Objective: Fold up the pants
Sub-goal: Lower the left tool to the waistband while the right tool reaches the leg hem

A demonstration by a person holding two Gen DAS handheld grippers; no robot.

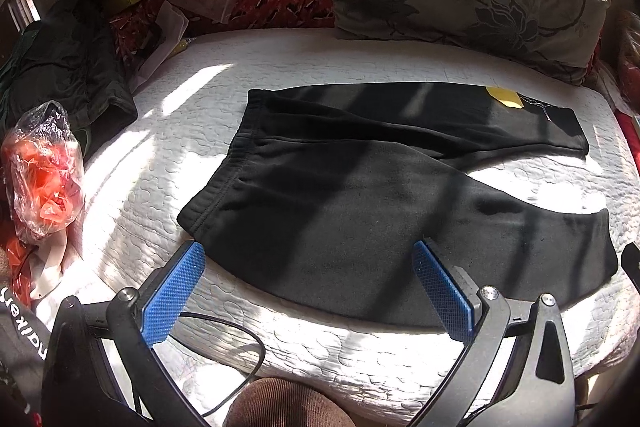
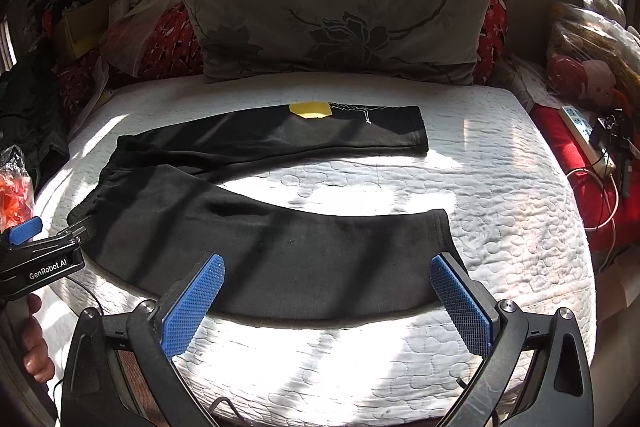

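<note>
A pair of black sweatpants (image 1: 360, 187) lies spread flat on the white quilted mattress (image 1: 168, 131), waistband toward the left and the two legs splayed apart toward the right. A yellow tag (image 2: 310, 109) rests on the far leg, near its cuff.

The left gripper (image 1: 308, 255) hovers at the near edge by the waistband corner, its blue-padded jaws spread wide and holding nothing. The right gripper (image 2: 326, 269) sits over the near leg close to its cuff, jaws likewise spread wide and empty (the fabric shows between the pads, but neither pad pinches it).

A grey floral pillow (image 2: 336, 23) leans against red patterned bedding (image 2: 494, 11) at the head of the bed. A clear plastic bag with orange contents (image 1: 42, 171) sits at the left edge.
</note>
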